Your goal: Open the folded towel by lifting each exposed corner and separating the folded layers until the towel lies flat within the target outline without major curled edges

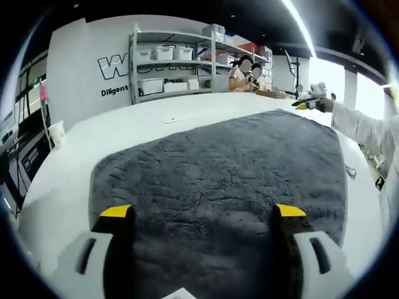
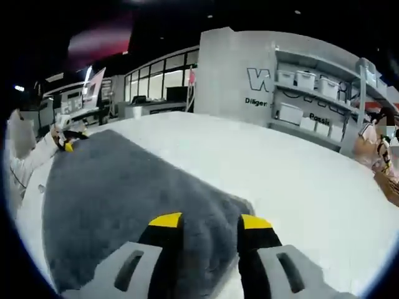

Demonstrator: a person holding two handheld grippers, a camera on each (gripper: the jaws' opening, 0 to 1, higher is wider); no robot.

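My left gripper [image 1: 203, 210] hangs over the near edge of the grey towel [image 1: 230, 168], jaws spread wide, nothing held. The towel lies flat on the white table [image 1: 75, 156]. My right gripper [image 2: 211, 220] sits at its far corner, jaws narrower, holding nothing I can see. Shelving [image 1: 174, 62] stands behind.

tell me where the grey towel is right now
The grey towel lies spread on the white table, directly ahead of both grippers' jaws in each view.
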